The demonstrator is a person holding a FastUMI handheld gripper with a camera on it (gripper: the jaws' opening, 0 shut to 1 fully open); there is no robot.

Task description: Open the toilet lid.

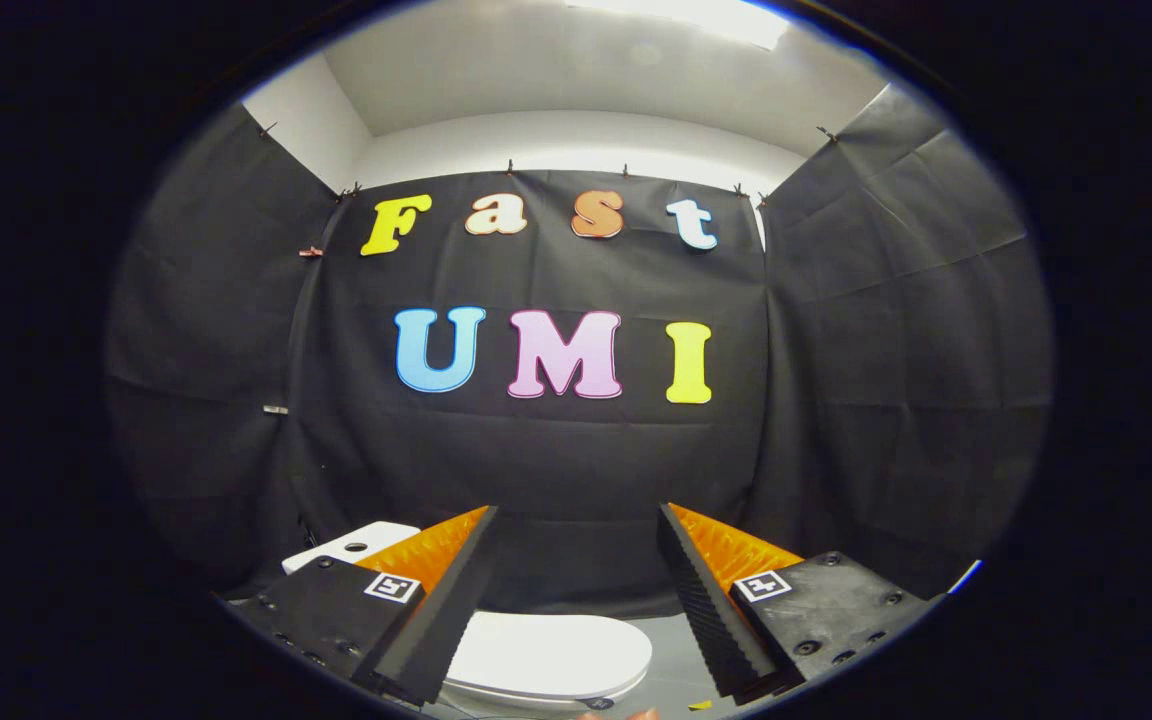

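Note:
A white toilet sits low in the view, below my gripper (576, 525). Its lid (546, 652) lies flat and closed, showing between and under the two fingers. The white tank top (351, 545) with a dark button peeks out behind the left finger (436, 590). Both fingers are black with orange backs and stand wide apart, nothing between them. The right finger (711, 590) hangs above the grey floor beside the lid. The gripper is held above the toilet, apart from the lid.
Black cloth walls close the booth on three sides just behind the toilet. Grey floor (676, 650) shows to the right of the lid. A small yellow scrap (700, 705) lies on the floor near the front.

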